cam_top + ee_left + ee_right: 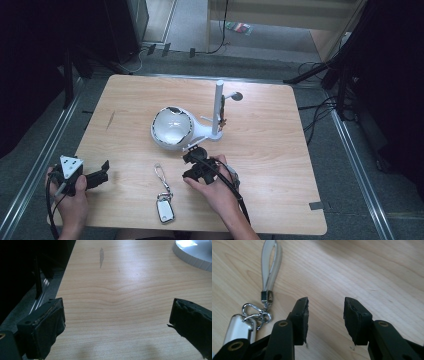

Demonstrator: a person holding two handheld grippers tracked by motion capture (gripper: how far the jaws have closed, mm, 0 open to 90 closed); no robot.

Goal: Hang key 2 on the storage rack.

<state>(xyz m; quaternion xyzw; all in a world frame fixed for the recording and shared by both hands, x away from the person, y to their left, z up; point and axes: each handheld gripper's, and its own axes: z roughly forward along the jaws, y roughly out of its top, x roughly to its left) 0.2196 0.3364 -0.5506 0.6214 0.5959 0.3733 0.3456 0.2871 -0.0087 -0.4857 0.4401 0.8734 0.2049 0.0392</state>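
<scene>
The right tool point(325, 320) hovers low over the desk point(270, 150), its jaws apart with nothing between them. Just beside it lies the key fob point(237, 327), joined by a silver clasp to a pale loop strap point(270, 267); in the high view the key fob point(164, 209) sits on the near part of the desk, between the two hands. The left tool point(117, 322) waits at the near left corner, jaws wide apart and empty. Farther off stands a white stand point(218, 107) with a round bowl point(171, 128). Judging by this, nothing is picked up yet: grasping the key fob and whatever follows remains.
</scene>
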